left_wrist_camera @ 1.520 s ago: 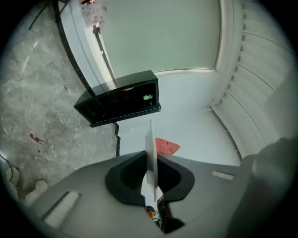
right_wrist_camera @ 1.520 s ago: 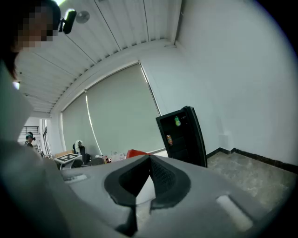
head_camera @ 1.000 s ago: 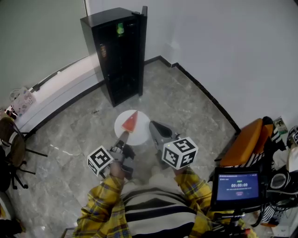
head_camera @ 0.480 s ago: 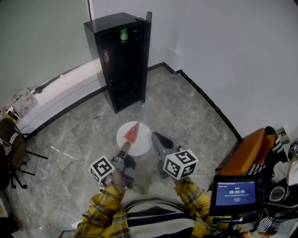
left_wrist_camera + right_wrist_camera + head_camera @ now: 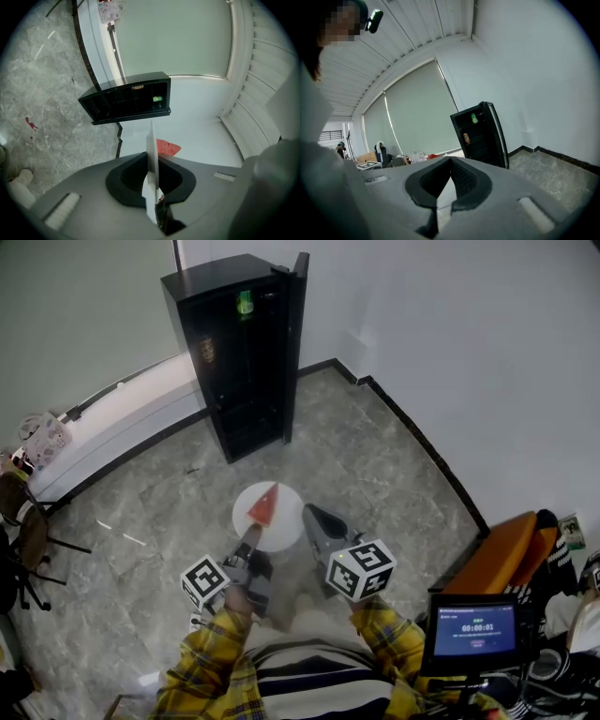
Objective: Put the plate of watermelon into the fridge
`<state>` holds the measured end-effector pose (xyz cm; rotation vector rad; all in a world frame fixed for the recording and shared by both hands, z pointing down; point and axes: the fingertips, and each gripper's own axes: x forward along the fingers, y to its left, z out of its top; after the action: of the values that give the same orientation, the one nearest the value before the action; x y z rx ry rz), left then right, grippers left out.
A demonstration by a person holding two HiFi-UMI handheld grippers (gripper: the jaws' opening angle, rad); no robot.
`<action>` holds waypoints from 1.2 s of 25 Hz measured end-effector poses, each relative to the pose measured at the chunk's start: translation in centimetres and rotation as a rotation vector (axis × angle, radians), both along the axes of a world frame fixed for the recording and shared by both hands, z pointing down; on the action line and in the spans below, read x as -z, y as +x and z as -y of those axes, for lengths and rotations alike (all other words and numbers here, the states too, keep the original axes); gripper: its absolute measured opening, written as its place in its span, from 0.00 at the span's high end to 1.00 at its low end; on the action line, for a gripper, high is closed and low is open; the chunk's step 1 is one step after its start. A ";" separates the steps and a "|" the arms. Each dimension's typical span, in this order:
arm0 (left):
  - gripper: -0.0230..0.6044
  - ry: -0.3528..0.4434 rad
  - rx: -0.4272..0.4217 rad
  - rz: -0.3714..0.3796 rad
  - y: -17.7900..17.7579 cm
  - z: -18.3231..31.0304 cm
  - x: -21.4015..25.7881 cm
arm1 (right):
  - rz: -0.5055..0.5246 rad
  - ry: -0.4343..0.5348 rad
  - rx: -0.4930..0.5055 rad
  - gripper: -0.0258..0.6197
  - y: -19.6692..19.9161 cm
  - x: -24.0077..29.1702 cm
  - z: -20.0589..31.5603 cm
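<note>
The left gripper (image 5: 250, 532) is closed on the near rim of the white plate (image 5: 283, 521) and holds it above the marble floor (image 5: 375, 465). A red watermelon slice (image 5: 263, 507) lies on the plate. The right gripper (image 5: 309, 514), with jaws together and nothing between them, hangs just beside the plate. The black fridge (image 5: 234, 362) stands well ahead, with its door (image 5: 298, 334) open.

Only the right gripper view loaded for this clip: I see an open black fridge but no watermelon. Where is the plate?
Observer: The left gripper is shut on the white plate's rim, edge between its jaws.
Operator: How much fruit is on it?
Observer: One red watermelon wedge, lying on the plate.
Operator: Inside the fridge yet?
Observer: No; in the head view the plate is held over the marble floor, short of the fridge.
</note>
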<state>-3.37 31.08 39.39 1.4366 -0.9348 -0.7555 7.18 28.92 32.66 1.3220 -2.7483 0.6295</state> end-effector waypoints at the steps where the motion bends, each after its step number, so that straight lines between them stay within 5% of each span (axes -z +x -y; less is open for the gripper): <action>1: 0.93 0.001 0.009 -0.004 0.4 0.5 0.0 | -0.007 0.001 0.008 0.97 0.3 -0.1 0.6; 17: 0.93 -0.008 0.104 0.036 2.3 6.7 -0.2 | -0.044 0.004 0.091 0.97 1.4 -1.2 8.2; 30: 0.93 0.008 0.077 0.053 1.0 15.3 0.5 | -0.079 0.012 0.078 0.97 -1.1 -0.6 16.1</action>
<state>-2.41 15.75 38.84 1.4401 -1.0342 -0.7816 6.12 12.78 33.28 1.2071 -2.7294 0.5452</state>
